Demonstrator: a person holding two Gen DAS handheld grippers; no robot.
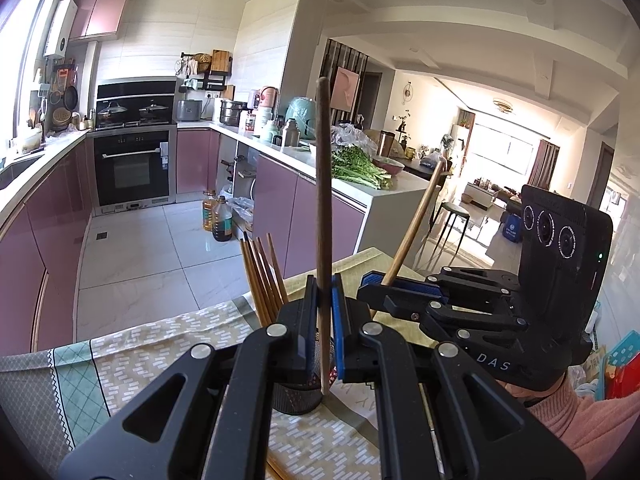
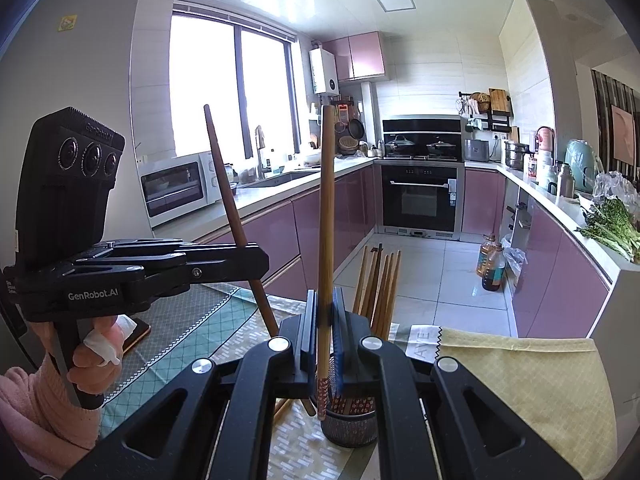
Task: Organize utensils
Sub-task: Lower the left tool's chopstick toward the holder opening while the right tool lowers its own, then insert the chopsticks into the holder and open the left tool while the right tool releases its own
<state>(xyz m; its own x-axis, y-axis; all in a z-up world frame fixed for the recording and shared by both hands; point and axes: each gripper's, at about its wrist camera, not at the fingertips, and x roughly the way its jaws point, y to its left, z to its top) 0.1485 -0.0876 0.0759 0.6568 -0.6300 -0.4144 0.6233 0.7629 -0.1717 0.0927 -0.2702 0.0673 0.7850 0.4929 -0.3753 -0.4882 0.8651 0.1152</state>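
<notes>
Chopsticks, long brown wooden ones, stand one in each of my grippers: my left gripper (image 1: 324,312) is clamped on the darker chopstick (image 1: 323,184) at frame centre, my right gripper (image 2: 325,320) on the lighter chopstick (image 2: 326,216). Both tips hang beside the dark mesh utensil cup (image 2: 349,426), where more brown chopsticks (image 2: 380,288) lean, on the patterned green-and-yellow tablecloth (image 2: 520,376).

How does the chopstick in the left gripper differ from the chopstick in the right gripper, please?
The left gripper holds a darker brown chopstick; the right gripper holds a lighter, golden chopstick. In the right wrist view the left chopstick leans while the right one stands upright. The right chopstick shows a patterned red lower end; the left one's end looks plain. Both are wooden, clamped between shut jaws, near the mesh holder of chopsticks.
</notes>
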